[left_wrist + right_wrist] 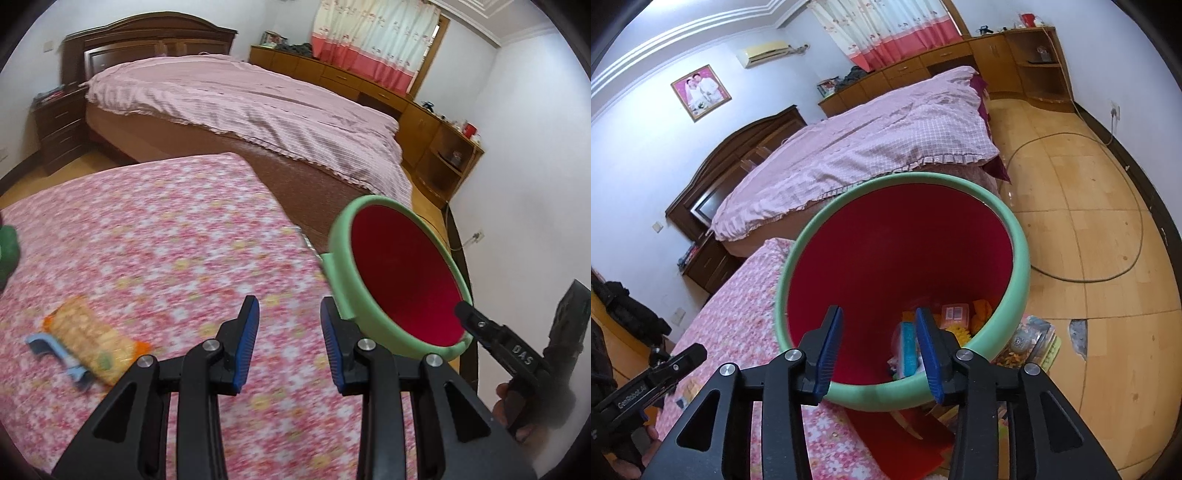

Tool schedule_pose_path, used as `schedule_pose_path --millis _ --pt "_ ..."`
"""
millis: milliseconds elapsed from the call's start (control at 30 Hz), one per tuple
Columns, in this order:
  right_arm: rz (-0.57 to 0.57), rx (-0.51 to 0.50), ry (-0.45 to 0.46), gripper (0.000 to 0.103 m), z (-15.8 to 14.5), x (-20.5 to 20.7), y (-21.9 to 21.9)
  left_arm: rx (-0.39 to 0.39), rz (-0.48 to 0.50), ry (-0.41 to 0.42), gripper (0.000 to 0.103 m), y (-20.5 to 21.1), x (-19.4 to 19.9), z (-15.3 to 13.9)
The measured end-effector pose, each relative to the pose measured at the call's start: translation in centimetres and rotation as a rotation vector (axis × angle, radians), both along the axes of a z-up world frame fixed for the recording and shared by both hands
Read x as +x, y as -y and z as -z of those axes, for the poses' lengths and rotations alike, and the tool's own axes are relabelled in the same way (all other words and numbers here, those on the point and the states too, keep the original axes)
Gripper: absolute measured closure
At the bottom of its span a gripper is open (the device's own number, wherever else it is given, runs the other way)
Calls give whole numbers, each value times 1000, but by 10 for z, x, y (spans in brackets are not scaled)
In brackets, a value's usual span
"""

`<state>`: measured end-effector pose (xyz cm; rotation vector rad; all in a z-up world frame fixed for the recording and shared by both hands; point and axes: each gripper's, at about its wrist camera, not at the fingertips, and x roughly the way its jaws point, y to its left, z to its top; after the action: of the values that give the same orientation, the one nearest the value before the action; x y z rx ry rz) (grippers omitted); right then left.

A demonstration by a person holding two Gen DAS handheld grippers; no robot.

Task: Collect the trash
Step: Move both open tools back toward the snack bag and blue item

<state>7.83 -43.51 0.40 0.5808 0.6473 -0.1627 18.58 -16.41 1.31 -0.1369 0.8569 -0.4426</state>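
Left to right: your left gripper (289, 343), jaws apart and empty, faces the orange-ended clear biscuit packet (94, 343) near the floral-covered table's (166, 229) left edge; your right gripper (878, 354), likewise parted and empty, hovers over the green-rimmed red plastic bin (897, 254) at its right edge. Step, judged: fetching the packet next.

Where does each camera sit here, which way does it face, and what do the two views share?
Left wrist: on the left gripper, over the floral table, facing the wrapper and bed; the right gripper shows at right.
Right wrist: on the right gripper, looking down into the bin; the left gripper shows at lower left.
Shared: bin, table, bed, curtain.
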Motion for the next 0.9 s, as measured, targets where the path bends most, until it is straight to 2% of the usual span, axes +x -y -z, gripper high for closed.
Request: schedule_pose_path --millis 133,367,900 --pt "-8 -5 15 55 -8 -5 -8 6 -50 -2 69 -24 -1 1" --pt "-43 -11 37 52 -19 -10 -28 12 -146 -11 69 -68 -7 3" --pt "-197 -48 17 47 -24 -1 -98 42 -304 -22 64 -149 -29 10"
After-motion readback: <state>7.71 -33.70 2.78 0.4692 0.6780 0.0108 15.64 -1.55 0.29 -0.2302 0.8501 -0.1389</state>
